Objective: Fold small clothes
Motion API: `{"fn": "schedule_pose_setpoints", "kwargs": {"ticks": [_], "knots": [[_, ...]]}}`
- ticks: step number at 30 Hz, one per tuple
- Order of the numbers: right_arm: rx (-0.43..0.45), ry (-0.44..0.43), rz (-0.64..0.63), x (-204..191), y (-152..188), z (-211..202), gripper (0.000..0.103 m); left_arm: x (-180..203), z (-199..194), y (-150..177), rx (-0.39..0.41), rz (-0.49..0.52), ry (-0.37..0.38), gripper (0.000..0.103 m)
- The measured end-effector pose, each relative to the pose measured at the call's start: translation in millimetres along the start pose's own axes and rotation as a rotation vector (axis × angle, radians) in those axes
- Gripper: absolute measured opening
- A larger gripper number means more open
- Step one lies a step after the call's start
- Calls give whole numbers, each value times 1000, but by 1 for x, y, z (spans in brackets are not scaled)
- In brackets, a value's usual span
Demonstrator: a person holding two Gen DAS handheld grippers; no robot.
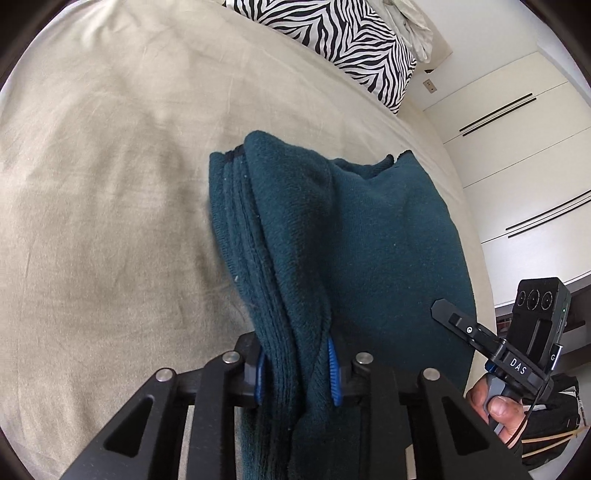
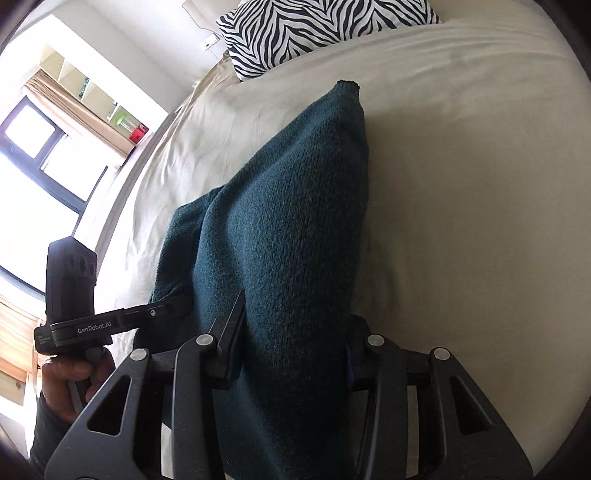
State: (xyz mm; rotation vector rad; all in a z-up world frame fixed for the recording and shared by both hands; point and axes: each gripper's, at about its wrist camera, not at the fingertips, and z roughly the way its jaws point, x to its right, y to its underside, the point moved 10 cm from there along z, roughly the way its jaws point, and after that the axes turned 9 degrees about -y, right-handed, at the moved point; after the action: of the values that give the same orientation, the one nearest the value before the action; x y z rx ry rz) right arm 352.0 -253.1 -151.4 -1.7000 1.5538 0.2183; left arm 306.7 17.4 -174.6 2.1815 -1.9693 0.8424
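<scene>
A dark teal knitted garment [image 1: 332, 236] hangs over the beige bed sheet [image 1: 110, 166], held up at both ends. My left gripper [image 1: 295, 373] is shut on a bunched stack of its layers, blue pads [image 1: 332, 369] pressed to the cloth. My right gripper [image 2: 291, 354] is shut on the other end of the garment [image 2: 291, 221], which drapes away toward the pillow. The right gripper also shows in the left wrist view [image 1: 480, 332] at the right; the left gripper shows in the right wrist view [image 2: 147, 317] at the left.
A zebra-striped pillow [image 1: 343, 40] lies at the head of the bed, also in the right wrist view [image 2: 306, 29]. White wardrobe doors [image 1: 517, 147] stand beside the bed. A window [image 2: 33, 158] and shelves are on the other side.
</scene>
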Motion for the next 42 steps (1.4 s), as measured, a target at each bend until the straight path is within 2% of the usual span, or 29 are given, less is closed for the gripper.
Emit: {"fn": "schedule_pose_setpoints", "kwargs": {"ticks": [6,11,13,14,15,16,19,20,23,28,30,33,37,40,42], "knots": [[37,-86,-43,-49,-16,-10,37,-12,-55,-30,90,46,-45,27],[6,-154,-1,-78,-26,31,37,-59,-58,-44,91,14,-96,28],[-31,-160,20,-78,-18,56,38,-84,-46,-43,60,-10,-133,29],[-68,-149,30,-74,-10,71,40,-93,-38,-39,38,-35,-120,32],[-95,-107,57,-62,-3,85,50,-97,-35,-37,46,-53,-81,35],[-102,-66,81,-48,5,94,53,-98,-36,-36,61,-61,-60,35],[-39,-195,134,-42,7,90,55,-95,-45,-35,83,-56,-53,37],[-34,-207,145,-40,8,85,55,-93,-49,-34,91,-49,-66,38],[1,-173,175,-35,10,63,55,-85,-65,-35,153,-21,-126,44],[143,-97,149,-28,26,-2,55,-64,-118,-5,331,102,-281,74],[192,-44,102,-33,37,-31,55,-53,-142,13,420,157,-340,90],[247,21,17,-47,54,-71,55,-38,-175,43,539,214,-431,103],[314,133,-105,-80,81,-116,58,-22,-209,78,646,262,-573,103],[405,216,-228,-115,102,-156,72,-15,-245,100,739,265,-677,103],[485,254,-307,-140,111,-182,88,-9,-267,110,789,253,-708,103]]}}
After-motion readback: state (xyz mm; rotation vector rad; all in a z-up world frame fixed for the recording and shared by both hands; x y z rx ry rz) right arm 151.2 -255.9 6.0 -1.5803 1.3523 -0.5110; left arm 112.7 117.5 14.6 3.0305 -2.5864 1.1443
